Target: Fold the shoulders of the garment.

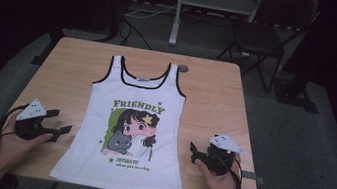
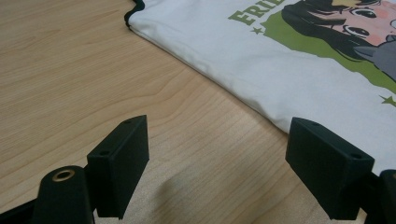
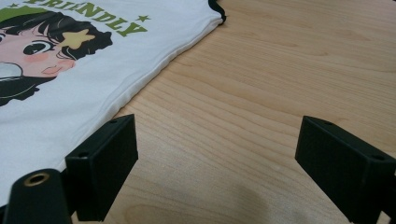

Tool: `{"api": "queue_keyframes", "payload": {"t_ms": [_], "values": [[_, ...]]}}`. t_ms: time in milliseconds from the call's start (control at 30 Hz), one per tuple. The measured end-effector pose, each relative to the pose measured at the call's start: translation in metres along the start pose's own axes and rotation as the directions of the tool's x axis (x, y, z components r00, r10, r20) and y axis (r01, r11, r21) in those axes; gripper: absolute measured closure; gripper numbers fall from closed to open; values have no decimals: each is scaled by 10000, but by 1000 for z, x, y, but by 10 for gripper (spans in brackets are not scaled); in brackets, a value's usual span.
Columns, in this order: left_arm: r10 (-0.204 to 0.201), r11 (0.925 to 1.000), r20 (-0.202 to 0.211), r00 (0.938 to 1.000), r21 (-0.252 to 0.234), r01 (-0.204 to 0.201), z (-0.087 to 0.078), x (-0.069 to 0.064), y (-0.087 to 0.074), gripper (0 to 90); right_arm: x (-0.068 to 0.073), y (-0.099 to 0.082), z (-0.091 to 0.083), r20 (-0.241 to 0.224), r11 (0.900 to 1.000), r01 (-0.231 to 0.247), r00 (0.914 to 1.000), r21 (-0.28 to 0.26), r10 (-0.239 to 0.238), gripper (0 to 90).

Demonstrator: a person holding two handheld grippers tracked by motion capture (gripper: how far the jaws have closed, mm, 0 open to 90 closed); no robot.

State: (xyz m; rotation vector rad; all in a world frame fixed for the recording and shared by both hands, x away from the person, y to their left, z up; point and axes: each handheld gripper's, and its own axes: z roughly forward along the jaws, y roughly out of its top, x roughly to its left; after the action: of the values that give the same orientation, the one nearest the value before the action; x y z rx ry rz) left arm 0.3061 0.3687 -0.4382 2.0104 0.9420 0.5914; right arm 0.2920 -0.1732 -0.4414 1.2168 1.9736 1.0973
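— Where is the tank top [image 1: 127,118]?
— It lies flat in the middle of the table [image 1: 211,101], straps away from you.
— And your grippers?
— Your left gripper [image 1: 58,122] and right gripper [image 1: 191,152] rest beside its lower sides, fingers [image 2: 121,168] spread wide, grasping nothing.

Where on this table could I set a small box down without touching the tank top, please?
Bare wood runs along the table left of the tank top, beyond the left gripper, and on the right beyond the right gripper. A narrow strip lies behind the straps. The middle and near edge are covered.
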Motion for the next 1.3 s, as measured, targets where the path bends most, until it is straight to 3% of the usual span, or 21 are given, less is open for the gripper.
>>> {"api": "queue_keyframes", "payload": {"t_ms": [367,500,600,733,867,1000,1067,1133,1200,1300], "values": [[-77,10000,3,10000,13,77,0,1,0,210,0,0,0,-14,10000,-8,10000,23,8,124],[-259,9992,148,9996,-296,263,2,3,6,210,-1,0,0,-22,10000,-42,10000,19,42,124],[-441,9975,296,9986,-545,457,7,10,20,211,-3,0,0,0,9999,-117,9999,47,117,124],[-727,9946,553,9958,-701,765,28,33,55,211,-4,0,0,-31,9998,-187,9998,44,187,124],[-832,9951,750,9937,-479,870,54,55,93,212,-4,0,1,-72,9999,-113,9999,126,114,124],[-956,9952,574,9938,-142,965,83,75,127,213,-3,1,2,-133,9997,86,9999,210,-83,124],[-909,9958,298,9954,102,906,97,83,142,213,-2,1,2,-175,9996,165,9997,244,-161,124],[-1169,9928,25,9931,263,1168,113,89,153,218,-1,1,3,-219,9993,216,9995,313,-209,124],[-1202,9917,-216,9925,426,1210,126,95,163,310,-1,1,3,-263,9990,289,9993,336,-280,124],[-1523,9861,-372,9876,609,1544,147,103,174,340,-1,1,3,-292,9990,315,9991,303,-306,124]]}}
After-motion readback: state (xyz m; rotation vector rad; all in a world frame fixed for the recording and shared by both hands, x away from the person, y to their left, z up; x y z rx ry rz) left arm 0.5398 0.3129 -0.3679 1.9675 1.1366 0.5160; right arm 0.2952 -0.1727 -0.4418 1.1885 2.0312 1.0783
